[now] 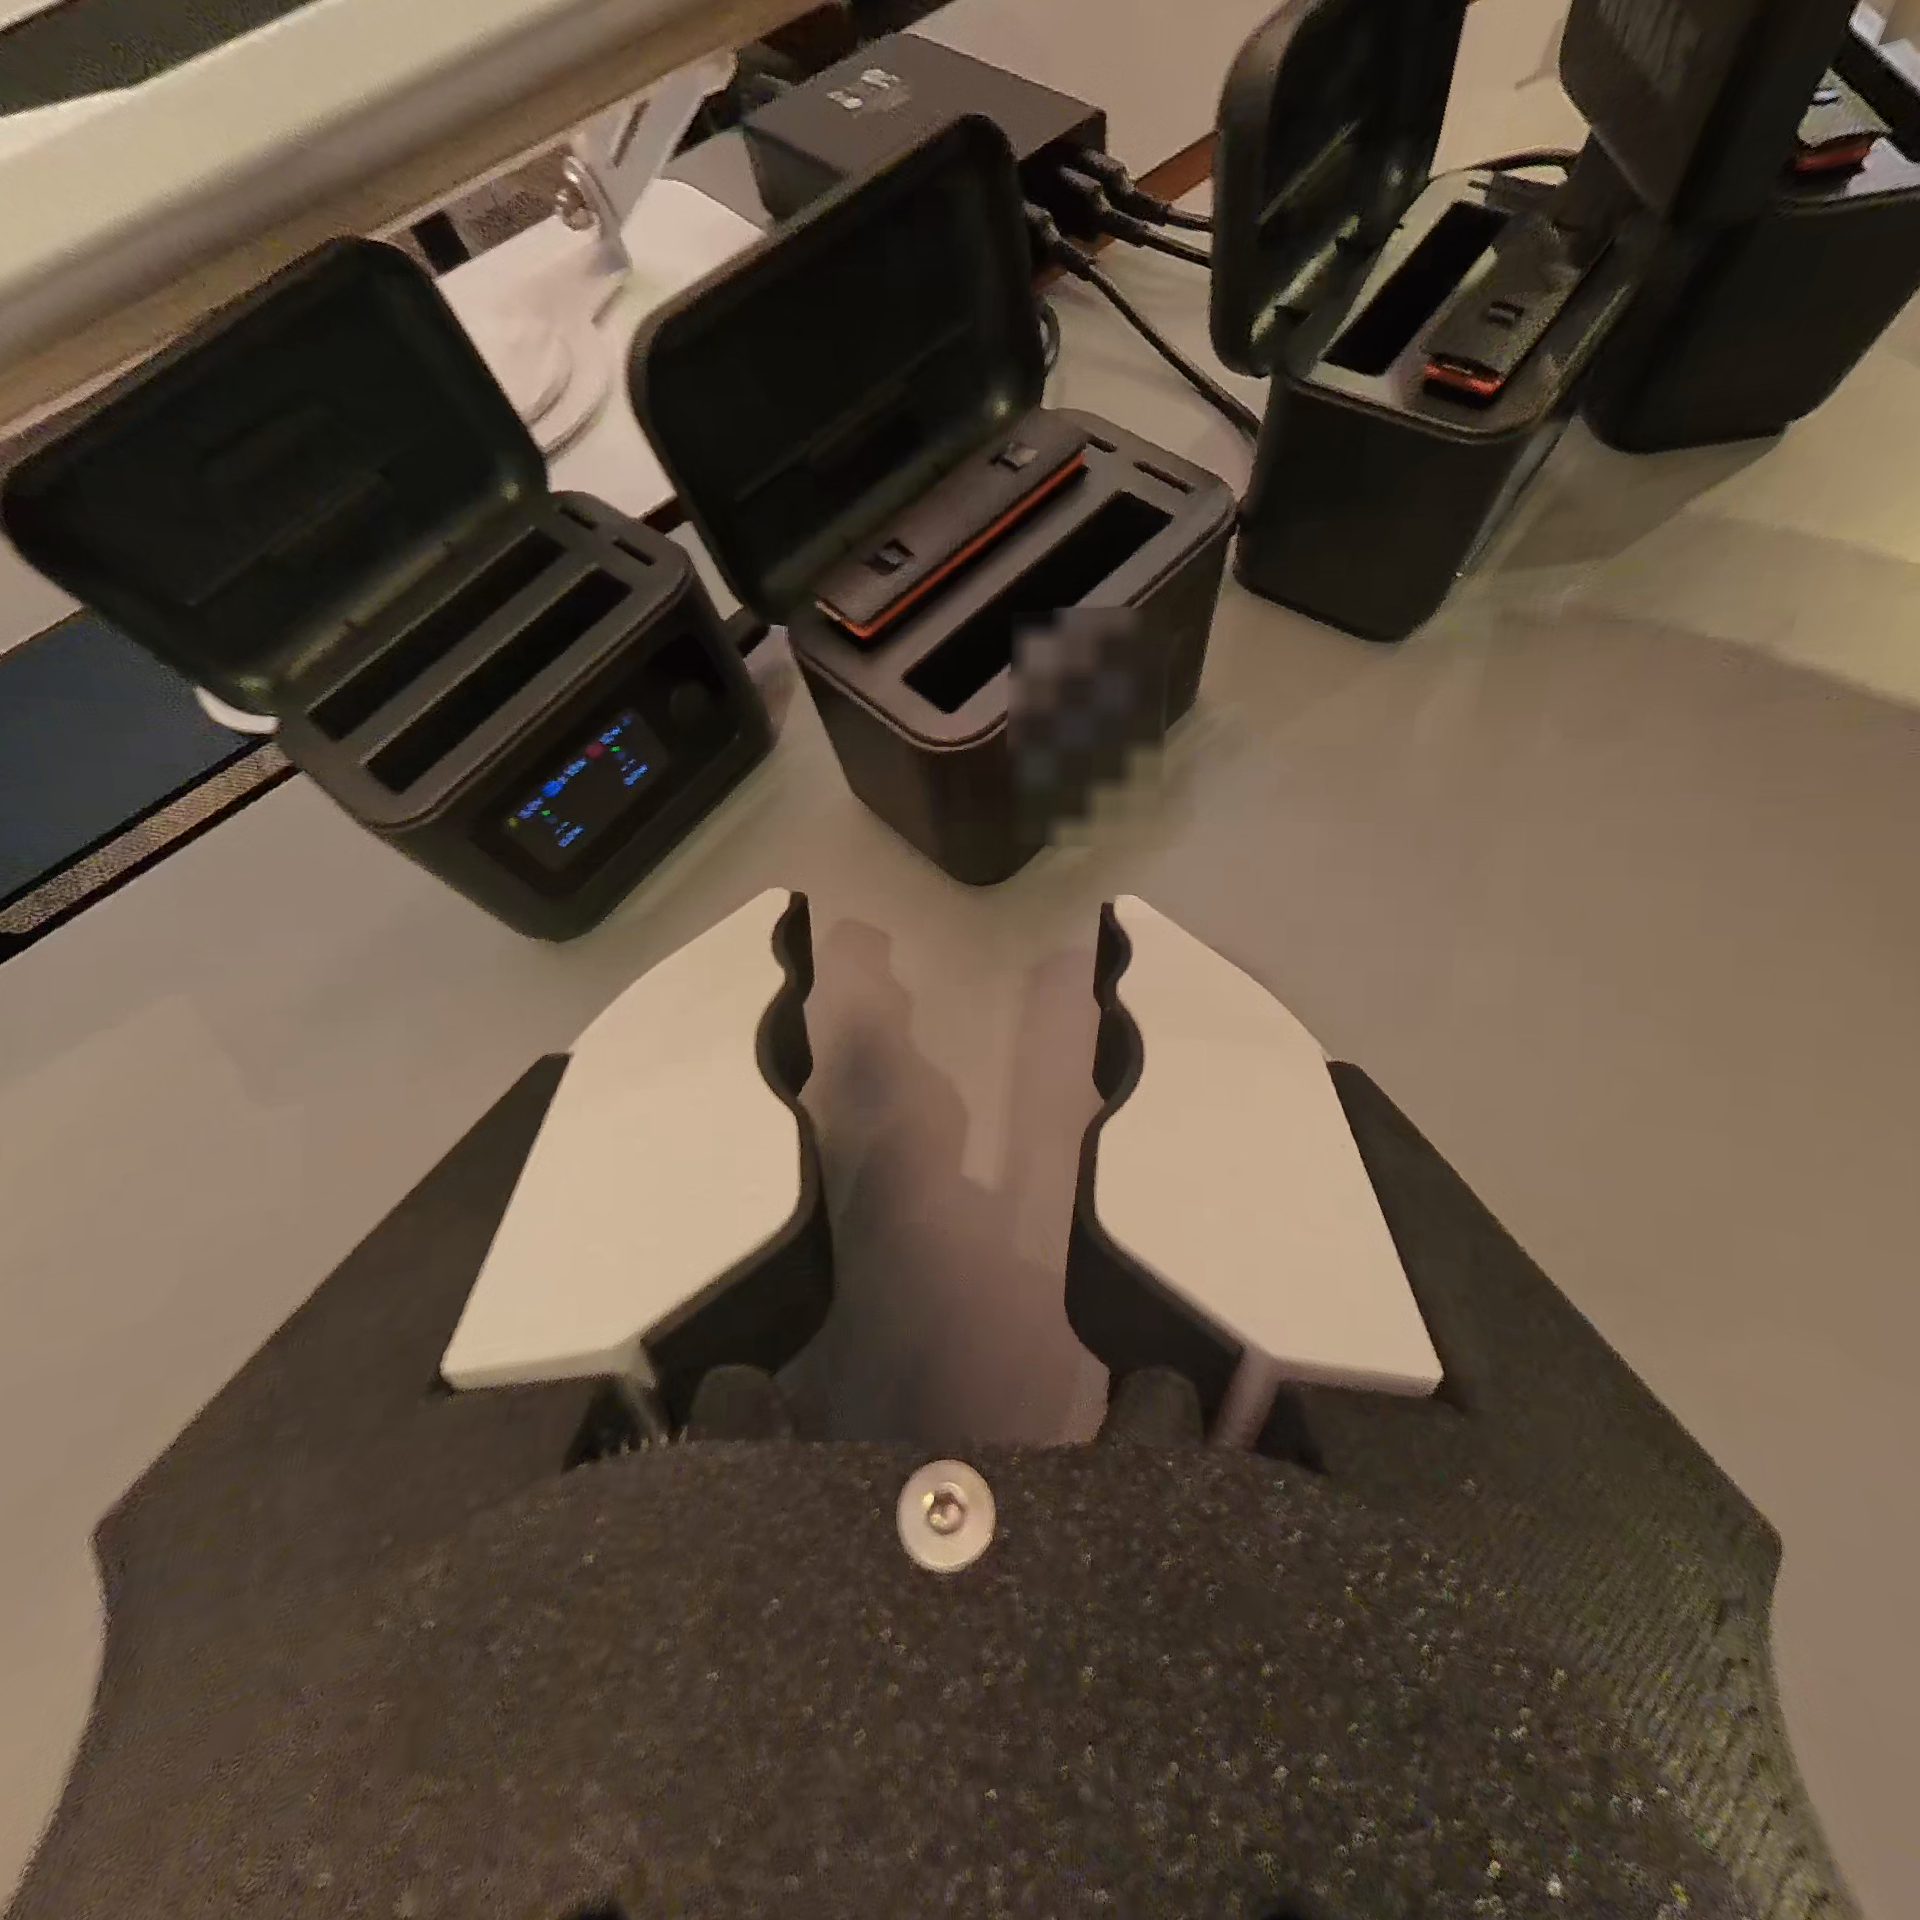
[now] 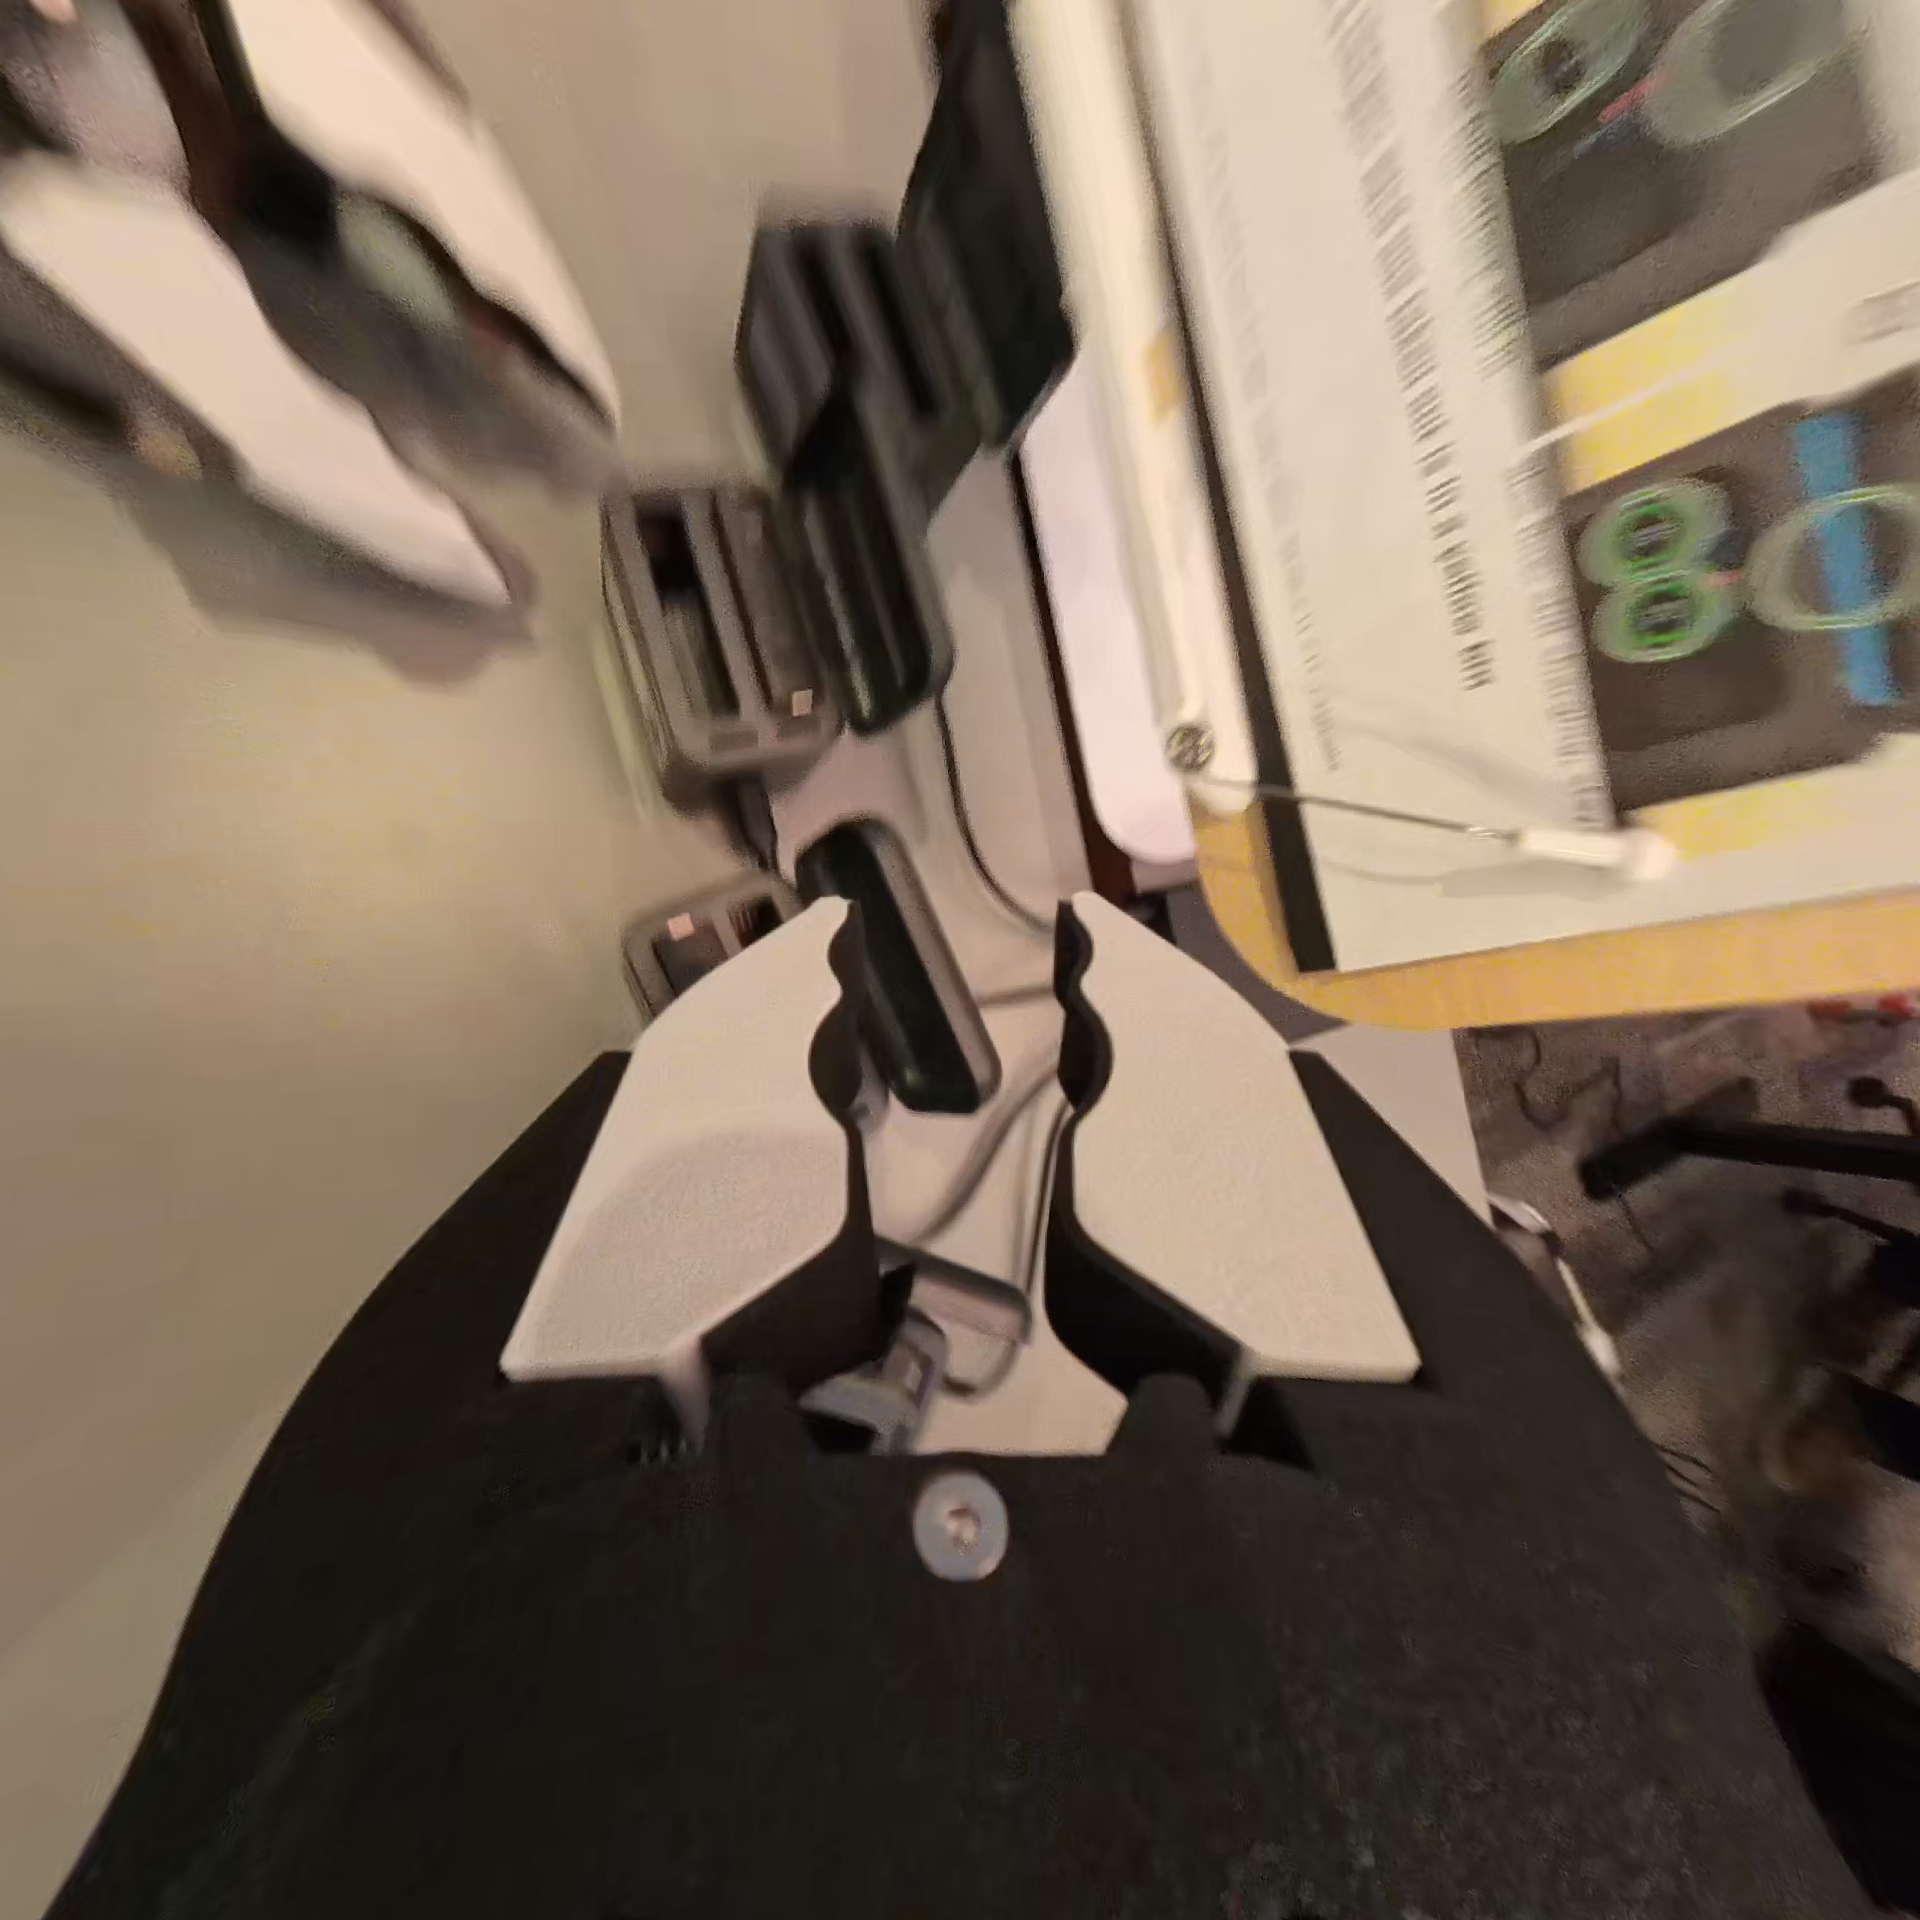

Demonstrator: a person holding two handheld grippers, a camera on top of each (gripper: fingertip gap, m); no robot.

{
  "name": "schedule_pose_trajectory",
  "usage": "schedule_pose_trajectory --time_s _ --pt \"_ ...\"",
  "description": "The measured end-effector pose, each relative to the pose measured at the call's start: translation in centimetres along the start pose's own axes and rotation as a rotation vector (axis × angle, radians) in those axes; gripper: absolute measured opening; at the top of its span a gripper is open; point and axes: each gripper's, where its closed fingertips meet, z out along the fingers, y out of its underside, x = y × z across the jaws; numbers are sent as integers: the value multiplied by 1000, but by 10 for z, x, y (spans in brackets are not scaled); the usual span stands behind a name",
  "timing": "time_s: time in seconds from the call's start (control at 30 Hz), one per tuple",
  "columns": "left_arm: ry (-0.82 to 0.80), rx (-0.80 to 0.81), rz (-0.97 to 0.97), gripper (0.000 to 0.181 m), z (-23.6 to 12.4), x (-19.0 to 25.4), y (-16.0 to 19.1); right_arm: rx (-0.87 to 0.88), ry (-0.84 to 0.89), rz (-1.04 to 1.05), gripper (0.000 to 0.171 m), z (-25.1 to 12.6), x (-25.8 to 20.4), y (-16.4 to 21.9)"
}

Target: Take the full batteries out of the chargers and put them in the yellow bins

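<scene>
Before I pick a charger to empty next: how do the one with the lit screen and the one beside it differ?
The charger with the lit screen shows both slots empty; the middle charger has an orange-edged battery raised in its rear slot. The first's front display glows; the second's front is partly hidden by a mosaic patch. Both are black with lids open.

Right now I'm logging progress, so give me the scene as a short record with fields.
surface: white table
chargers: four black, lids open
left charger: both slots empty, screen lit
middle charger: one battery in back slot, front slot empty
right charger: one battery, one empty slot
left gripper: open, empty
right gripper: open, empty
yellow bins: not identifiable
</scene>
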Motion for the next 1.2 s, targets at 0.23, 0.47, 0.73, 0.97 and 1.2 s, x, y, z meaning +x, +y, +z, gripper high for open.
schedule_pose_trajectory --time_s 0.23,0.47,0.73,0.97,1.2 --pt "-61 67 -56 41 -16 -13 -8 455 265 492 30 -58 -35 -21" --pt "-126 150 -61 33 -32 -19 -21 467 342 712 23 -40 -111 12" --pt "-185 260 -69 2 -58 -17 -40 528 393 592 0 -40 -118 13" --pt "-267 350 -126 0 -84 -25 -51 488 387 630 0 -38 -119 21" --pt "-321 412 -189 0 -129 -31 -45 477 351 646 0 -33 -122 22"
